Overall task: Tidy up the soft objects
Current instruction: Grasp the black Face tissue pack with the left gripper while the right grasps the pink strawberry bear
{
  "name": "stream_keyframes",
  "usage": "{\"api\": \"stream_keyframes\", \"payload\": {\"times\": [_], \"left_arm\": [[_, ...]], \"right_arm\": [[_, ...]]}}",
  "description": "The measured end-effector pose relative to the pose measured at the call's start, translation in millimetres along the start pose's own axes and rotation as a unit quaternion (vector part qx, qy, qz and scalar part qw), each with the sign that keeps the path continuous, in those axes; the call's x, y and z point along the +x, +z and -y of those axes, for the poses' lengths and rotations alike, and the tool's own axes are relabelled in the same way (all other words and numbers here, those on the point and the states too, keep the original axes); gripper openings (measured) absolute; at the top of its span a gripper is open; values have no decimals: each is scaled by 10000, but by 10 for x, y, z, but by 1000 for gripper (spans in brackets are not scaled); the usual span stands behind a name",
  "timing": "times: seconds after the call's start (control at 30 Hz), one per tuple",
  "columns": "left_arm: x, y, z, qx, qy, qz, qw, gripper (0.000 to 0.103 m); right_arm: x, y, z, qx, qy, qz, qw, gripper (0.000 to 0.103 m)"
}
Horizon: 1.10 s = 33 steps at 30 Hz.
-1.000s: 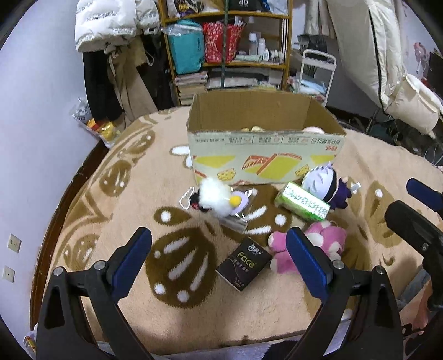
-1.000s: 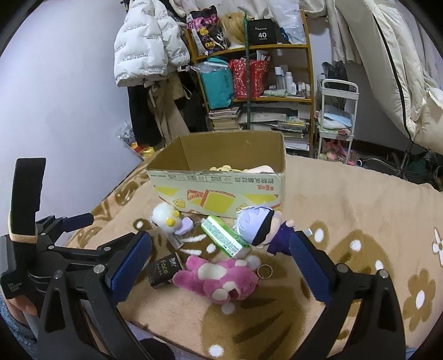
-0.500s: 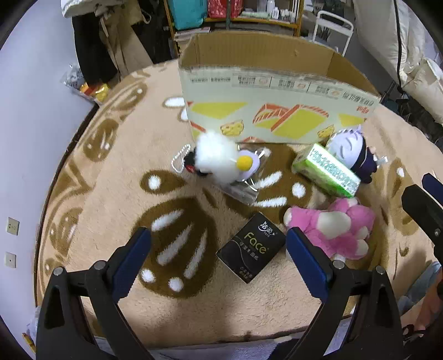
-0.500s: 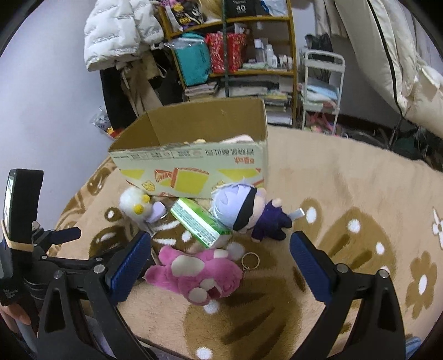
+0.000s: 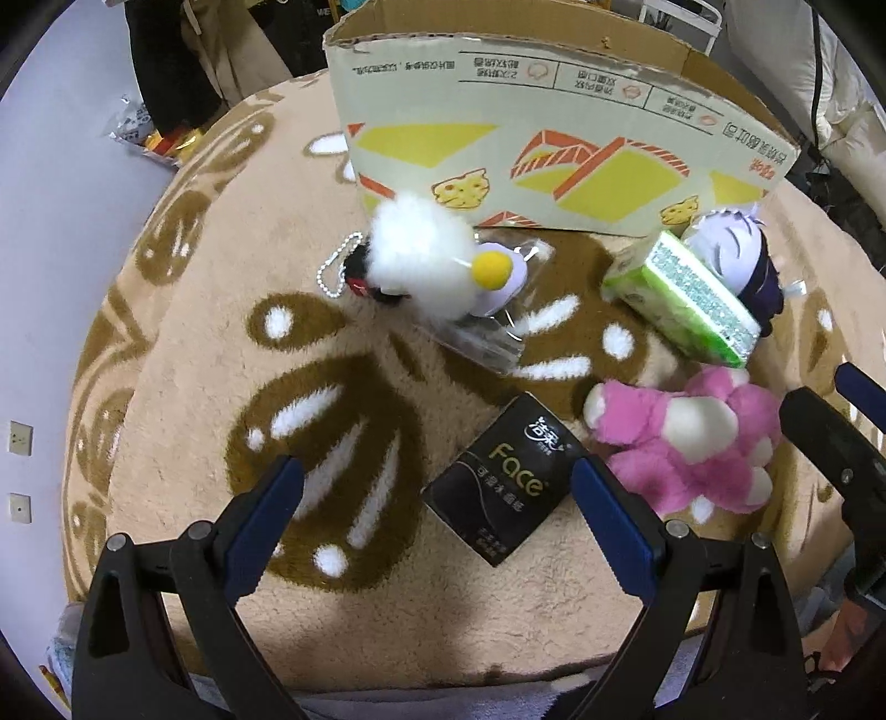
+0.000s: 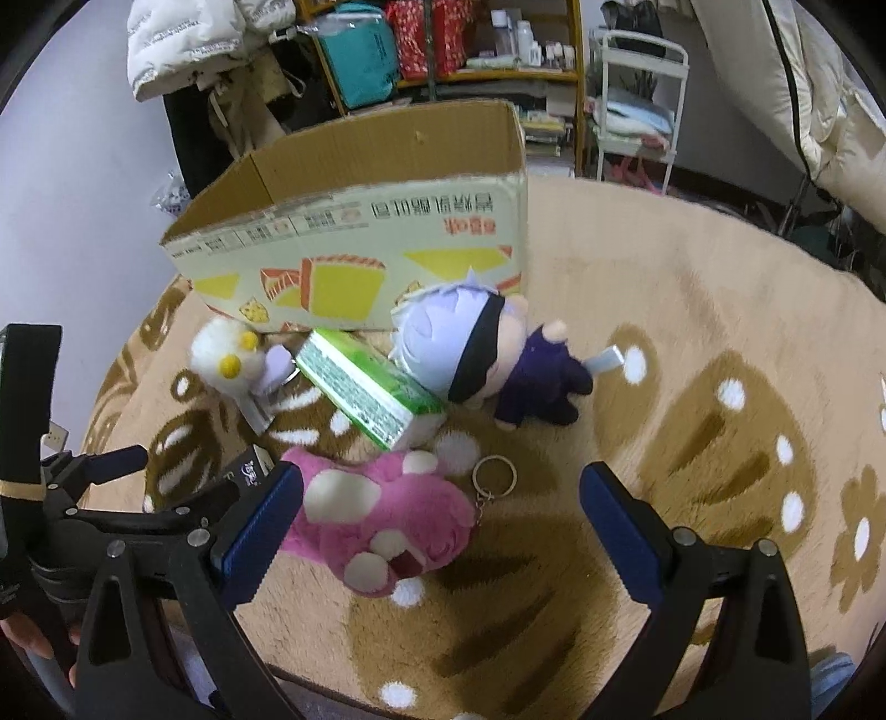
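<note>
A white fluffy plush (image 5: 421, 260) (image 6: 227, 354) in a clear wrapper, a green tissue pack (image 5: 684, 299) (image 6: 371, 393), a white-haired doll (image 5: 736, 260) (image 6: 482, 354), a pink plush (image 5: 692, 443) (image 6: 382, 520) and a black "Face" tissue pack (image 5: 501, 479) (image 6: 249, 465) lie on the rug before an open cardboard box (image 5: 554, 133) (image 6: 360, 232). My left gripper (image 5: 437, 520) is open and empty, just above the black pack. My right gripper (image 6: 443, 526) is open and empty, with the pink plush at its left finger.
A beige rug (image 6: 692, 332) with brown paw prints covers the surface. Cluttered shelves (image 6: 443, 50), hanging coats (image 6: 188, 39) and a white cart (image 6: 637, 94) stand behind the box. The left gripper's body shows at the left of the right wrist view (image 6: 33, 471).
Both grippers have moved forward and down toward the objects. The box and toys now look larger and closer. Both grippers stay open.
</note>
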<state>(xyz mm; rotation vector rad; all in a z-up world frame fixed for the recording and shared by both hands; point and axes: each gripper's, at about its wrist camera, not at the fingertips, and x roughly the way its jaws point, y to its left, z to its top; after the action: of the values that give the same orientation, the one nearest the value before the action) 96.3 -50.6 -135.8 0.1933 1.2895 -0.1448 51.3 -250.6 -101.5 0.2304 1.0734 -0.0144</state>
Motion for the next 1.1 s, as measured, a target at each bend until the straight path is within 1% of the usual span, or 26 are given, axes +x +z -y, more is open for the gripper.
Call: {"api": "stream_keyframes", "payload": {"times": [0.23,0.4,0.57,0.77,0.87,0.93,1.0,1.1], "left_arm": [[102,14,35,51,-74,-174,9998,97],[193,18,78,173,6,-328,9993,97],[231,30,72,140,-57,-350,9993,97],[254,28,42,88,-157,-396,9991,97],[282,15,5,38,-244,-463,9986,95],[292,4,-16,-26,-403,-512,9979,85],[314,-18,-34,-103,-569,-566,9967,80],[333,-38,-58,-158,-658,-582,9960,71]], "right_arm": [[153,-51,-17,43,55,-317,9995,103],[216,-52,-37,-17,-45,-426,9991,103],[264,-62,-16,14,-35,-585,9983,103],[331,-83,-8,81,138,-800,9967,103],[375,-104,-20,88,245,-919,9954,92],[409,-119,-27,118,380,-1008,9941,87],[407,-117,-30,109,458,-1000,9939,77],[394,-112,-69,72,540,-948,9940,70]]}}
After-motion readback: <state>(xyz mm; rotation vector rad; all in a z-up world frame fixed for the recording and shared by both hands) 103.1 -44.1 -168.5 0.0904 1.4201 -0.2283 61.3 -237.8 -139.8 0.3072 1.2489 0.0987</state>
